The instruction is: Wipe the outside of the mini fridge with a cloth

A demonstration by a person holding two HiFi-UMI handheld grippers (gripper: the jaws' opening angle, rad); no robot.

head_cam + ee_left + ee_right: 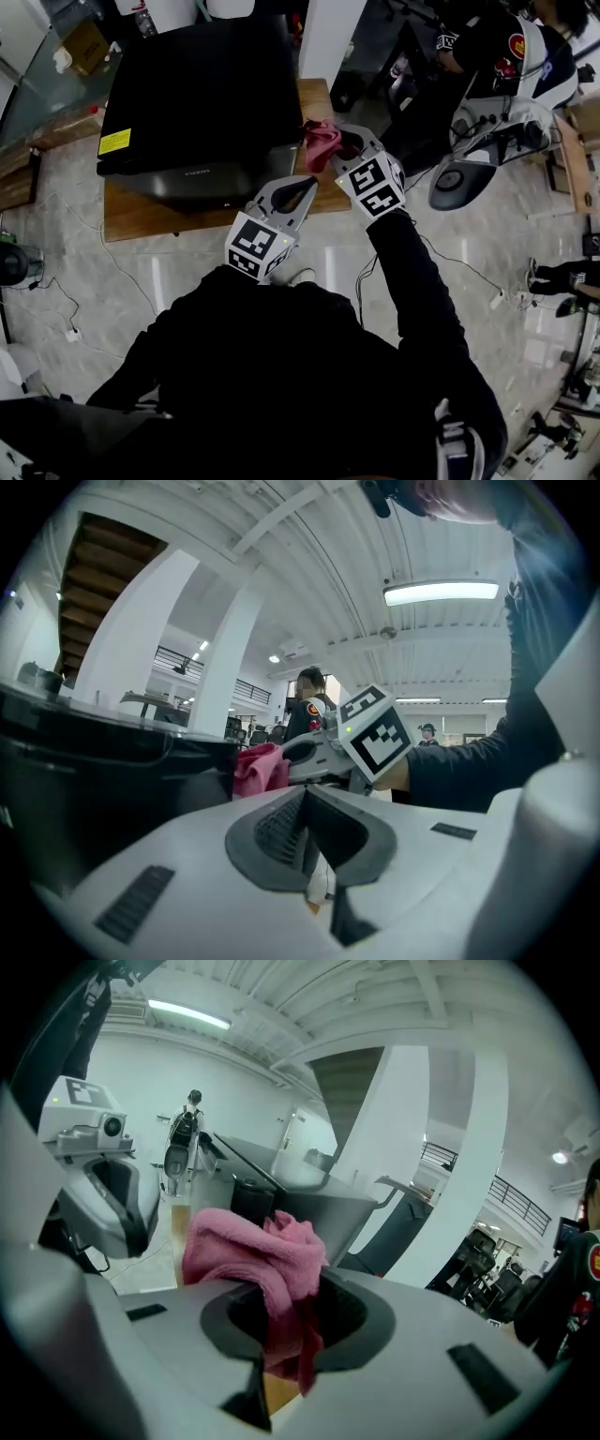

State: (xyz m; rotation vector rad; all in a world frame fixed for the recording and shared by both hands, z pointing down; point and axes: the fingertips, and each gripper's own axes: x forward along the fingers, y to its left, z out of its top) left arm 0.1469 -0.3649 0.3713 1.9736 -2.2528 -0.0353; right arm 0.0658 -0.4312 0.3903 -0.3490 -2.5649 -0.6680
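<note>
A black mini fridge (197, 94) stands on a low wooden platform (141, 220). At the fridge's front right corner, my right gripper (330, 150) is shut on a pink cloth (320, 142), which bunches out of its jaws (262, 1260). The cloth lies against or very near the fridge's right side (281, 1199). My left gripper (302, 187) hovers just in front of the fridge, below the cloth, shut with nothing between its jaws. In the left gripper view the cloth (258, 769) and the right gripper (314, 754) show beyond the left gripper (305, 832).
A white pillar (330, 37) rises behind the fridge's right side. A scooter (497, 103) is parked at the right. Cables (56, 300) trail over the tiled floor at left. A yellow label (114, 142) marks the fridge top.
</note>
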